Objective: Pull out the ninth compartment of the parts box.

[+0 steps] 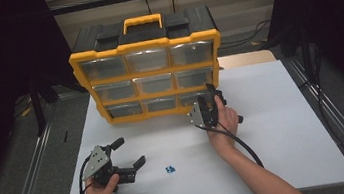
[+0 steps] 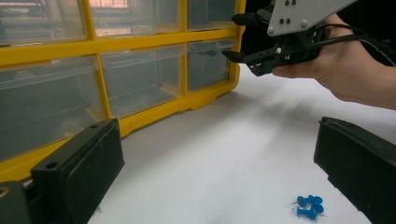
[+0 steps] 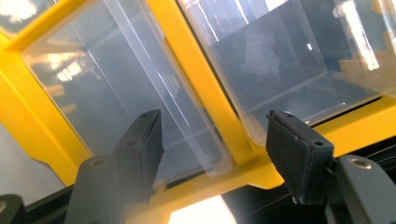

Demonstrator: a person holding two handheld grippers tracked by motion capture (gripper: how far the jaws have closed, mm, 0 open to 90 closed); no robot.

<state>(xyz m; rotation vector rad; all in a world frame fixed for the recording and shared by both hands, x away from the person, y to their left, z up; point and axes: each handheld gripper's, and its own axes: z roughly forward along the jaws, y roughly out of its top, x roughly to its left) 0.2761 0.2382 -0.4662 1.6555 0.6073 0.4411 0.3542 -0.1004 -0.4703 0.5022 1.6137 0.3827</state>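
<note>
Both forearms are bare, no sleeves on show. The left black two-jaw tool [image 1: 129,153] carries a grey three-cornered plate with small dark screws on top, a black cable looping off its rear. The right black tool [image 1: 211,96] wears the same grey plate; its jaws have flat rectangular pads [image 3: 299,154] with screw holes.

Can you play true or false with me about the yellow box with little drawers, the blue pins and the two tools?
1. The yellow box has nine clear drawers. True.
2. The blue pins are inside a drawer. False: they lie on the white table.
3. The right tool is up at the box's bottom right drawer. True.
4. The left tool is pinching the pins. False: it is open, pins beside it.
</note>
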